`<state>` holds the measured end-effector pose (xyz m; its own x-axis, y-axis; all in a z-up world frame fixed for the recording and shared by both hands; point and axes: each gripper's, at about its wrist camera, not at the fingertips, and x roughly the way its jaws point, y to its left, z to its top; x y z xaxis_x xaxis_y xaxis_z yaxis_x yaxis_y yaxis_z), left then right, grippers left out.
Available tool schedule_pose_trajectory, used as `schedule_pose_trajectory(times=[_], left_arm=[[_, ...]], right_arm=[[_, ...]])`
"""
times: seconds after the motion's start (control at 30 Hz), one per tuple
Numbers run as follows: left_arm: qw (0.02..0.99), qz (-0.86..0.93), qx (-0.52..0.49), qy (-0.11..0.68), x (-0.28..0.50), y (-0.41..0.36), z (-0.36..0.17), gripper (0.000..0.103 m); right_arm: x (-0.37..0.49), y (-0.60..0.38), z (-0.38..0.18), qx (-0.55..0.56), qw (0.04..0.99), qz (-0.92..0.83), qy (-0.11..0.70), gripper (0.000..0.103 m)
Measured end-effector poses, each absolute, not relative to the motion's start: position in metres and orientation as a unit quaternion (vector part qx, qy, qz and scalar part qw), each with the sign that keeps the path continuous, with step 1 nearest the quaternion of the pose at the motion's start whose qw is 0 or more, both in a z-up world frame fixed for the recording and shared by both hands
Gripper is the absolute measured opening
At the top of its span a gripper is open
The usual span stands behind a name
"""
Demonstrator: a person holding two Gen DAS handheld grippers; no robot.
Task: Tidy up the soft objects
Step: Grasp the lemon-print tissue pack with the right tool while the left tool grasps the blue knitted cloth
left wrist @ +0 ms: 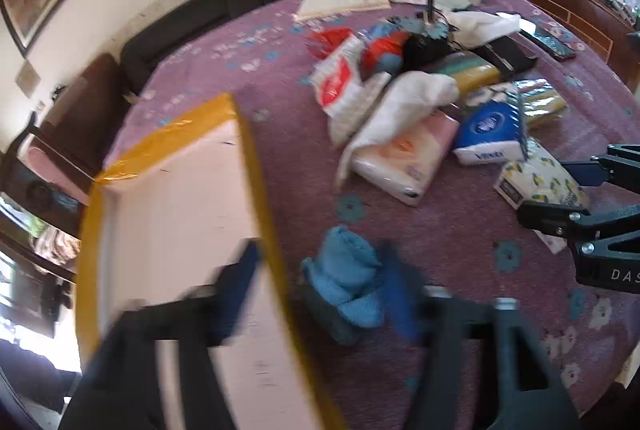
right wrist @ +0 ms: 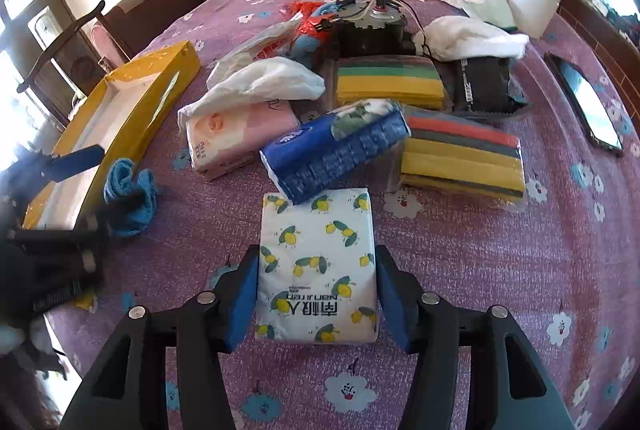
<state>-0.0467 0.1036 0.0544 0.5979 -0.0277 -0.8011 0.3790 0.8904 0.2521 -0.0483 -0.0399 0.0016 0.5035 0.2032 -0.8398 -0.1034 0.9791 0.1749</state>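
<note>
Left wrist view, blurred: left gripper [left wrist: 320, 290] straddles the yellow tray [left wrist: 256, 166] wall, blue cloth [left wrist: 348, 270] between its fingers; contact unclear, can't tell if gripped.

Right wrist view: right gripper [right wrist: 316, 294] pads press both sides of the lemon-print tissue pack [right wrist: 318, 262], clamped, on the purple bedspread [right wrist: 480, 270]. Blue tissue pack [right wrist: 336, 154] just ahead.
</note>
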Motion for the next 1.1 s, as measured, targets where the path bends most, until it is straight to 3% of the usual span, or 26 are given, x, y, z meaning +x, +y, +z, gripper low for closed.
schedule_pose_trajectory(times=[0.07,0.13,0.43,0.5,0.53,0.57,0.73,0.77,0.8,1.0,1.03,1.07,1.1], left_arm=[[0.874,-0.124,0.173,0.437,-0.045,0.116,0.062,0.022],[0.879,-0.136,0.146,0.433,-0.046,0.126,0.070,0.013],[0.891,-0.129,0.127,0.417,-0.050,0.148,0.079,0.014],[0.895,-0.150,0.128,0.400,-0.059,0.141,0.087,0.025],[0.894,-0.159,0.136,0.395,-0.063,0.135,0.090,0.046],[0.893,-0.168,0.150,0.390,-0.067,0.127,0.091,0.059],[0.860,-0.201,0.228,0.409,-0.070,0.085,0.066,0.059],[0.849,-0.207,0.239,0.424,-0.068,0.078,0.056,0.044],[0.842,-0.207,0.246,0.434,-0.066,0.074,0.049,0.036],[0.855,-0.205,0.208,0.429,-0.055,0.076,0.055,0.033],[0.857,-0.201,0.196,0.432,-0.049,0.076,0.054,0.041],[0.855,-0.199,0.193,0.439,-0.045,0.076,0.051,0.062],[0.850,-0.196,0.192,0.450,-0.043,0.072,0.045,0.068]], right_arm=[[-0.049,-0.037,0.001,0.043,0.867,0.086,0.488,0.062],[-0.049,-0.034,0.002,0.040,0.868,0.086,0.488,0.064],[-0.052,-0.030,0.001,0.034,0.871,0.085,0.483,0.067],[-0.052,-0.030,0.001,0.030,0.871,0.088,0.482,0.072],[-0.052,-0.028,0.001,0.027,0.871,0.089,0.482,0.073],[-0.052,-0.026,0.001,0.025,0.871,0.090,0.482,0.075],[-0.053,-0.024,0.001,0.019,0.873,0.093,0.479,0.077],[-0.053,-0.026,0.001,0.021,0.873,0.096,0.478,0.077],[-0.053,-0.027,0.001,0.025,0.872,0.099,0.478,0.077],[-0.054,-0.037,0.002,0.048,0.870,0.112,0.478,0.077],[-0.053,-0.038,0.002,0.052,0.869,0.113,0.478,0.077],[-0.053,-0.039,0.002,0.056,0.869,0.114,0.479,0.077],[-0.052,-0.039,0.002,0.056,0.868,0.114,0.479,0.077]])
